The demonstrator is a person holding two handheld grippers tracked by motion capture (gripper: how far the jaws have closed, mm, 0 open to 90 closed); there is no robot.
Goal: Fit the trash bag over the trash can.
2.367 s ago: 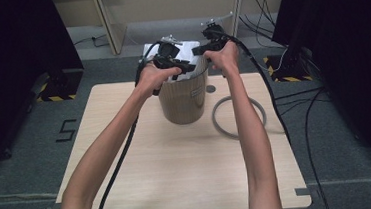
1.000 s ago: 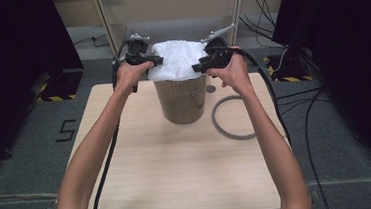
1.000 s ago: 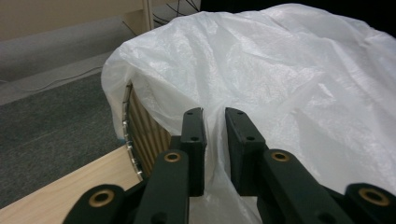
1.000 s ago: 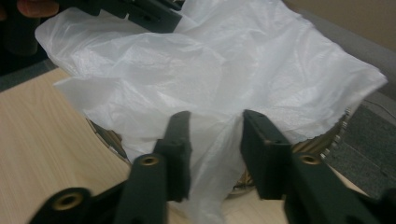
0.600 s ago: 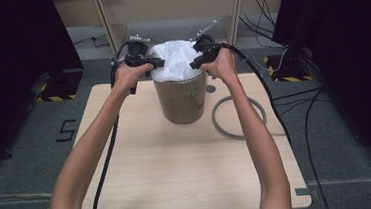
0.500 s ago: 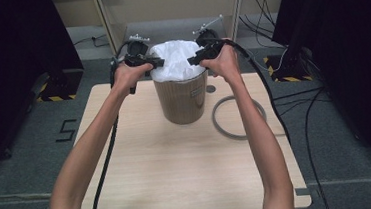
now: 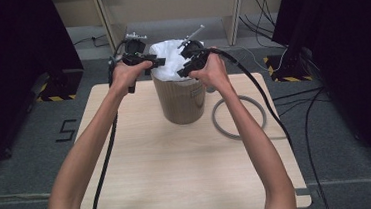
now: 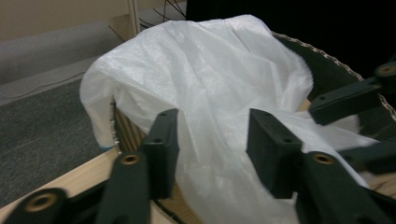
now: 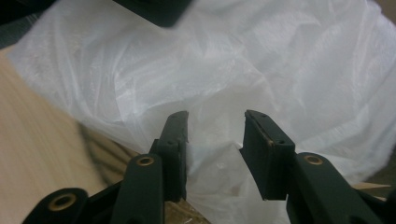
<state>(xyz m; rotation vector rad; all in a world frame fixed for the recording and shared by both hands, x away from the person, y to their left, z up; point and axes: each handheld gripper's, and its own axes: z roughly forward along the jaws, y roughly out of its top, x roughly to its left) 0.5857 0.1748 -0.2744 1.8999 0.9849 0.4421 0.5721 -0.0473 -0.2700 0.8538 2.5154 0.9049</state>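
Brown cylindrical bin stands upright on the far middle of the wooden bench. White plastic bag bunched over the bin's mouth, bulging above the rim and draped over the left side of it. Grey ring lies flat on the bench just right of the bin, apart from it.

Left tongs held at the bin's left rim, by the bag; left hand grips the tool, cable trailing down over the bench edge. In the left gripper view the left tongs stand apart, with bag film passing through the gap; jaws not pressed on it. The bin's corrugated rim shows at upper right, bag hanging over the near edge.

Right tongs at the bin's right rim, over the bag; right hand holds the tool. In the right gripper view the right tongs are also apart, a fold of bag sitting between the jaws, touching the left one; not clamped. Bench surface and bin wall visible lower left, blurred.

Both forearms reach forward from the near side.
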